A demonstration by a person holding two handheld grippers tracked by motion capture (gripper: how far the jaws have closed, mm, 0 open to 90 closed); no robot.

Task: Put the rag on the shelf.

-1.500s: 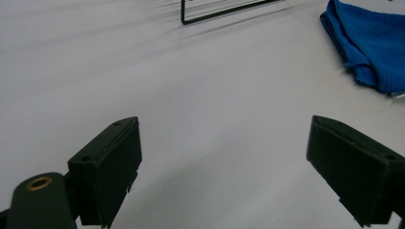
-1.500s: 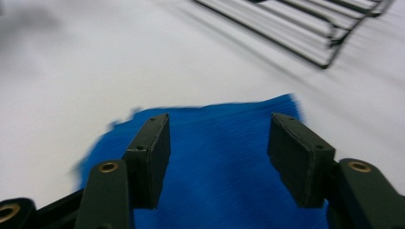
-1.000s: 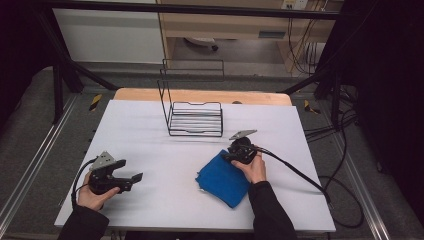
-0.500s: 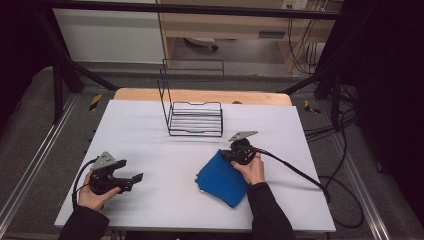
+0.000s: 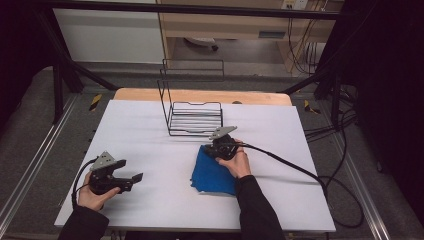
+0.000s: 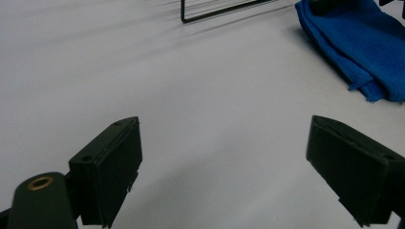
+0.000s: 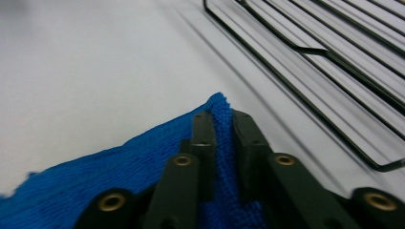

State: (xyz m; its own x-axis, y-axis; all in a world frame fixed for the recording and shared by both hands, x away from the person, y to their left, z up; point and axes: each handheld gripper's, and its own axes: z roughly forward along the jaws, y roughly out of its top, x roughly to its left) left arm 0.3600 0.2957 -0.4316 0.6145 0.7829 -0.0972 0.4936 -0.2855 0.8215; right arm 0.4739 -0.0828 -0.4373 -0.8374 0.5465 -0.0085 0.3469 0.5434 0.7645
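Observation:
A blue cloth [image 5: 212,176] lies crumpled on the white table, right of centre. My right gripper [image 5: 208,148] is at the cloth's far corner, shut on it. In the right gripper view the pads [image 7: 204,129] pinch a fold of blue cloth [image 7: 119,164] between them. The jaws have just eased open slightly, with the cloth still caught between them. My left gripper [image 5: 136,178] rests in a hand near the front left, its jaws wide open over bare table [image 6: 224,157]. From there the blue cloth [image 6: 353,43] lies well off at the upper right.
A black wire rack [image 5: 192,117] stands just beyond the cloth, close to the right gripper's tips; its bars [image 7: 334,62] run past on the right. The rack's front edge [image 6: 215,12] is far ahead of the left gripper. A cable [image 5: 295,167] trails right across the table.
The right hand has moved left with the cloth's corner in its jaws, dragging that end of the cloth along. The left hand has stayed put.

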